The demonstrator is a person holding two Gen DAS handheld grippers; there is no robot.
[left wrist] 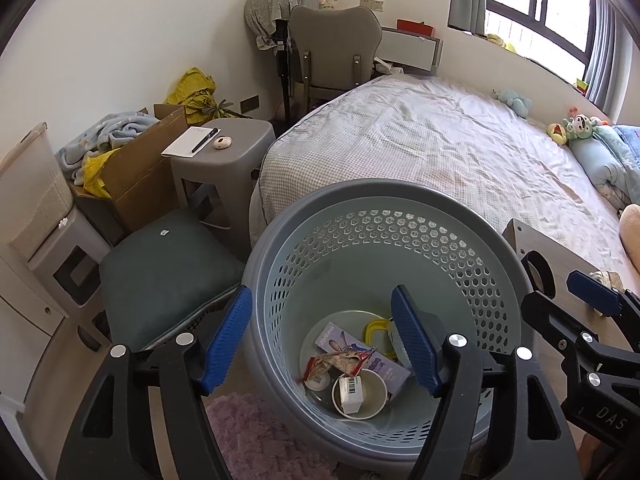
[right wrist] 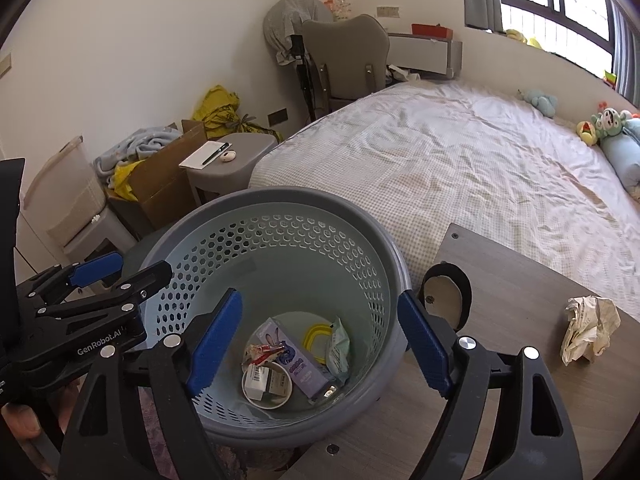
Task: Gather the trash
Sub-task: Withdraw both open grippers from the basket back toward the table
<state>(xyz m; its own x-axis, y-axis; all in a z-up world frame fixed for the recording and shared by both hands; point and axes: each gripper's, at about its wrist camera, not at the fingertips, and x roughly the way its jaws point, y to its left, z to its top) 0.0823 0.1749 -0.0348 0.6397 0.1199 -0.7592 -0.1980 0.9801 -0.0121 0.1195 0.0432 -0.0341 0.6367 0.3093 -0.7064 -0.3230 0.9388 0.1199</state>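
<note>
A grey perforated trash basket (left wrist: 304, 216) stands on the floor beside the desk; it also shows in the right wrist view (right wrist: 280, 196). Inside lie a paper cup (left wrist: 376, 390), a red wrapper (left wrist: 340, 362), a purple box (right wrist: 294, 354) and a yellow ring (right wrist: 314, 336). A crumpled paper ball (right wrist: 588, 328) lies on the desk to the right. My left gripper (left wrist: 322, 340) is open and empty above the basket's left rim. My right gripper (right wrist: 320, 344) is open and empty above the basket's right side.
The wooden desk (right wrist: 520, 280) has a round cable hole (right wrist: 444, 296). A bed (right wrist: 460, 160) lies behind. A dark cushion (left wrist: 164, 268), a grey stool (left wrist: 224, 148), a cardboard box (left wrist: 140, 172) and a chair (left wrist: 334, 48) stand at the left and back.
</note>
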